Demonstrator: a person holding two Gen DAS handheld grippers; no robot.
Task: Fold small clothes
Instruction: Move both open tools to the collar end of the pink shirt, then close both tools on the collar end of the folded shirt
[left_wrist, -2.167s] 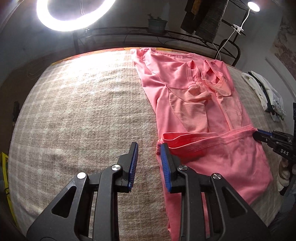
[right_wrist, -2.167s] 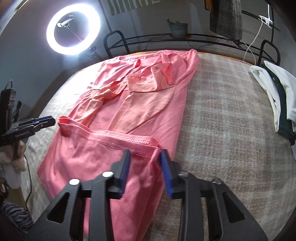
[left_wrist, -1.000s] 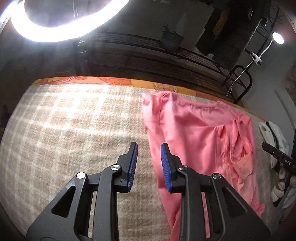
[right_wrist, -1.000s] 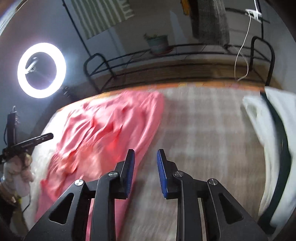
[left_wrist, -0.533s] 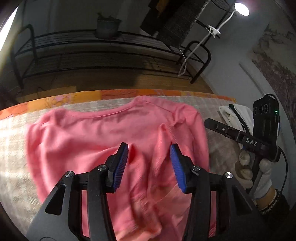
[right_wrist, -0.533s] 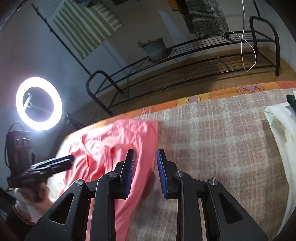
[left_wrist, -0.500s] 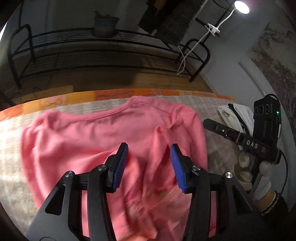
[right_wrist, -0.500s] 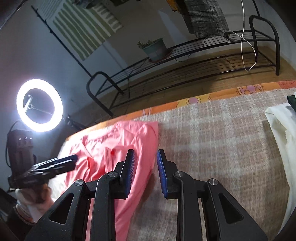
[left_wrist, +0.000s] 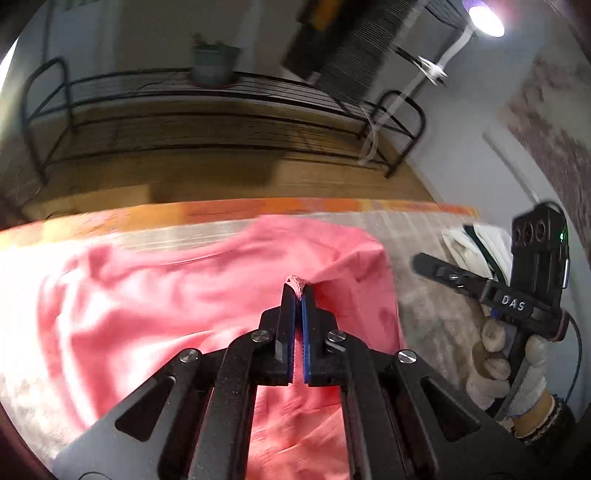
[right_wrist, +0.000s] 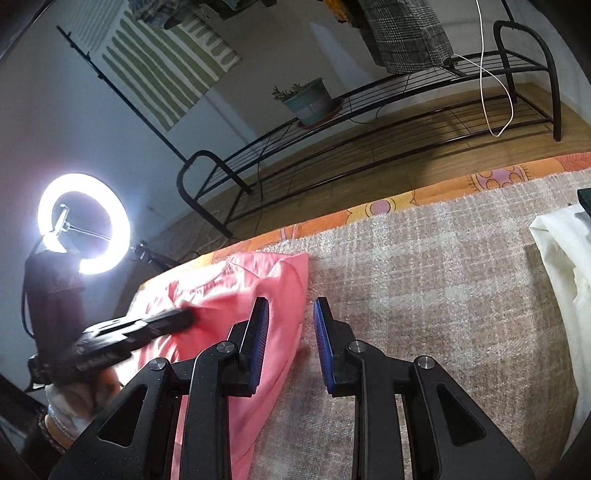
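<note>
since half a second ago the left gripper (left_wrist: 297, 291) has just been closing and now pinches a raised fold of the pink knit garment (left_wrist: 177, 295), which lies on the beige checked blanket (right_wrist: 424, 266). the right gripper (right_wrist: 290, 314) hangs narrowly parted over the garment's edge, gripping nothing.

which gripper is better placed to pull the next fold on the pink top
Left. The left gripper has just closed and pinches a ridge of the pink top; the right gripper hangs open over its edge.
</note>
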